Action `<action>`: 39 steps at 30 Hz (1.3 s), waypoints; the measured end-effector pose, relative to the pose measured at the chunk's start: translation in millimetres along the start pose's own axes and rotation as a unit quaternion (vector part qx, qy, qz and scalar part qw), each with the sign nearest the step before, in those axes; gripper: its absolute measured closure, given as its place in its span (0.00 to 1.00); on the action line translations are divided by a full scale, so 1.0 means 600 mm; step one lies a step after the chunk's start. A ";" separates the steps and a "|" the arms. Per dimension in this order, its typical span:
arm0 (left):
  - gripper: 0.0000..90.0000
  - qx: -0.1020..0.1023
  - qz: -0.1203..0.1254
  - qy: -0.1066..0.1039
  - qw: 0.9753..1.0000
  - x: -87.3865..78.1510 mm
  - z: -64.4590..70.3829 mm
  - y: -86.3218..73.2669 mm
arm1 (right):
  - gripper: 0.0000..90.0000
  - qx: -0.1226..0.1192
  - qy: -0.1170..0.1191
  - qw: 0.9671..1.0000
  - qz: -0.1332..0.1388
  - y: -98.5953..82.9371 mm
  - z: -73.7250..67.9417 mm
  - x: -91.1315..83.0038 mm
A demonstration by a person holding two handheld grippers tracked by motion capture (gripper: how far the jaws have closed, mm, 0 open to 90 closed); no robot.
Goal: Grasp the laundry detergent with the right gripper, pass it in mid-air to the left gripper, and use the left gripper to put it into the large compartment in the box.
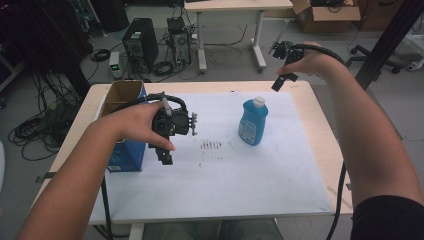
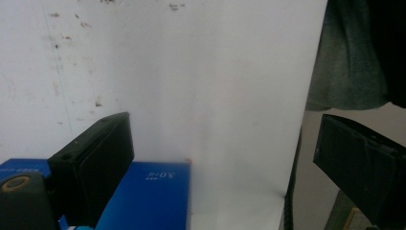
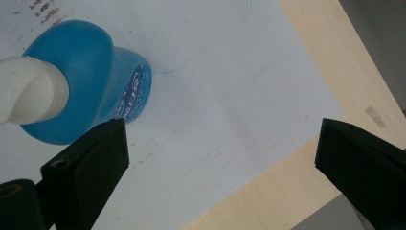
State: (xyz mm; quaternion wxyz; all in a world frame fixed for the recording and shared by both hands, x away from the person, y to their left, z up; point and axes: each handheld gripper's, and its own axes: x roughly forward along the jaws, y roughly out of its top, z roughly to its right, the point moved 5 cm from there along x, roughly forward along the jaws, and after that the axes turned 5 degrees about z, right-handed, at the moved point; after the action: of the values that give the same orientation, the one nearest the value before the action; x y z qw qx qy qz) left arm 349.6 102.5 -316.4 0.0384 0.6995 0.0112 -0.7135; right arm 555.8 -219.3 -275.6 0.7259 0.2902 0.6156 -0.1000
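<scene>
Blue bottle (image 1: 253, 121) with white cap (image 1: 258, 102) upright on white sheet (image 1: 220, 180), right of centre, untouched. Right gripper (image 1: 280, 80) raised high over far right table (image 1: 320, 150) edge, right of and beyond bottle, well apart from it; jaws spread wide, nothing between. In right gripper view, bottle (image 3: 86, 81) seen from above at upper left, cap (image 3: 28, 91) nearest camera, bare sheet (image 3: 215, 96) and wood edge (image 3: 268, 191) between jaws. Left gripper (image 1: 165, 155) held over sheet at left, just right of blue box (image 1: 127, 152), pointing down and toward near side; jaws wide open, empty. In left gripper view, box (image 2: 153, 191) corner at bottom, sheet (image 2: 191, 86) above, near edge of sheet at right. Open cardboard box (image 1: 122, 92) on top of blue one, far left. Small dark marks (image 1: 211, 145) on sheet between left gripper and bottle.
</scene>
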 end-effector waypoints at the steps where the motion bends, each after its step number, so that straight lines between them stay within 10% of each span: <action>1: 0.08 0.000 -0.001 0.000 1.000 0.002 -0.001 0.001 | 0.05 -0.001 0.000 1.000 0.002 -0.002 0.000 -0.001; 39: 0.07 0.005 0.002 0.001 1.000 0.013 -0.018 0.009 | 0.05 -0.015 0.026 0.999 0.036 -0.119 -0.060 0.041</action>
State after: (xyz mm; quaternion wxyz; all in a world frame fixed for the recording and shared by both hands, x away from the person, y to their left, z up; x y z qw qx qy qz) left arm 360.8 97.3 -324.1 0.0367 0.7008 0.0064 -0.7124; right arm 495.5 -252.4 -322.7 0.7168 0.3040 0.6249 -0.0564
